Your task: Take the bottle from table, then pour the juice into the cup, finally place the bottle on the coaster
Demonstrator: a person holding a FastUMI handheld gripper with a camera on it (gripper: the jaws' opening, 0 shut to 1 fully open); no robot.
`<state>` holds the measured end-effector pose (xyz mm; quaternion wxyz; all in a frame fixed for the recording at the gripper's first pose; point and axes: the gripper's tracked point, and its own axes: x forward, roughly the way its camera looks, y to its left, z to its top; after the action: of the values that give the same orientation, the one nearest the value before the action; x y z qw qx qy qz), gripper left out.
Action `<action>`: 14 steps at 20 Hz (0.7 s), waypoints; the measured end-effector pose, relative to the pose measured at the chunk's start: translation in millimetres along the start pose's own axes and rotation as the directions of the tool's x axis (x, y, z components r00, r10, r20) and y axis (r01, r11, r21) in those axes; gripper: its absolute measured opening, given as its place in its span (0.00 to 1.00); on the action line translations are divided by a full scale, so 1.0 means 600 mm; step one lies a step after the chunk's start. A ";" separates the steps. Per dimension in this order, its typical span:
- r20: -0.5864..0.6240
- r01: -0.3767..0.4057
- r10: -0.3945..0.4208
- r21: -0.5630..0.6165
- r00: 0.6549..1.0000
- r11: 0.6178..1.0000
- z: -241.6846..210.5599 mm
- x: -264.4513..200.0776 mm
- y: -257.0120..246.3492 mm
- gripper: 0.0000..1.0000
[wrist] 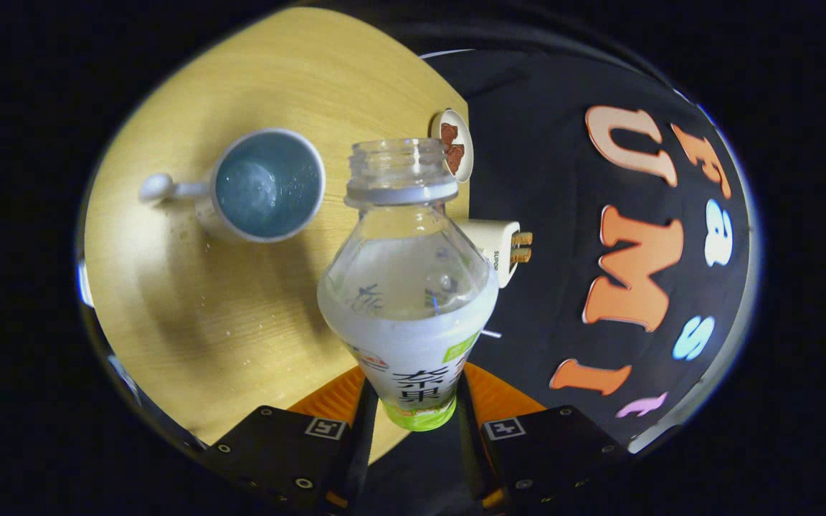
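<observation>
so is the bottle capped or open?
Open: the bottle, gripped between the gripper fingers, shows a bare threaded neck with no cap.

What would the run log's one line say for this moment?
claw: shut on bottle | bottle: uncapped, lifted | cup: upright on table

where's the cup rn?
In the gripper view, the cup sits on the wooden table, beyond the tongs and just left of the neck of the open bottle they hold.
</observation>
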<state>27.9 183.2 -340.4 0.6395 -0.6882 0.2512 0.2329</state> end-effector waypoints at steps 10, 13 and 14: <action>0.097 -0.121 0.079 0.580 0.992 0.806 -0.048 0.048 -0.020 0.55; 0.128 -0.159 0.096 0.726 0.987 0.669 -0.066 0.076 -0.036 0.55; 0.146 -0.173 0.095 0.765 0.985 0.620 -0.067 0.087 -0.043 0.55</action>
<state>84.4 141.8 -351.0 0.8645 -0.3147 0.3479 0.1805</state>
